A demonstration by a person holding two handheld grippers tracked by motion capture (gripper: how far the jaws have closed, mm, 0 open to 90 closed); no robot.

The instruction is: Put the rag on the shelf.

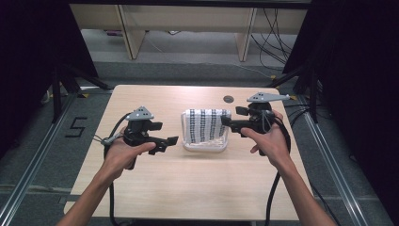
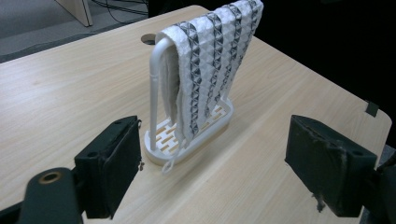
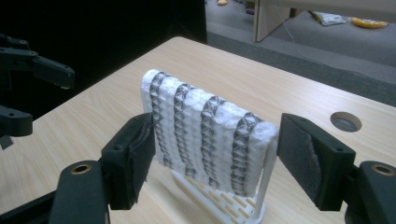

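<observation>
White cloth (image 1: 205, 123) with dark patterned stripes hangs folded over a white rack (image 1: 205, 145), which stands on a slotted base at the middle of the pale wood tabletop (image 1: 188, 188). No brand, label or writing can be read on the cloth, the rack or either tool; the one legible mark is a "5" (image 1: 75, 127) on the floor left of the tabletop.

The left claw (image 1: 173, 141) is held just left of the rack, its jaws apart with nothing between them and clear of the cloth. In the right gripper view, the right claw (image 3: 215, 149) has its jaws apart on either side of the cloth's upper fold; whether the pads touch it cannot be told.

The cloth hides most of the rack's frame. In the high view, the right claw's tips are lost against the cloth's right edge. A round hole (image 1: 228, 99) lies in the tabletop beyond the rack.
</observation>
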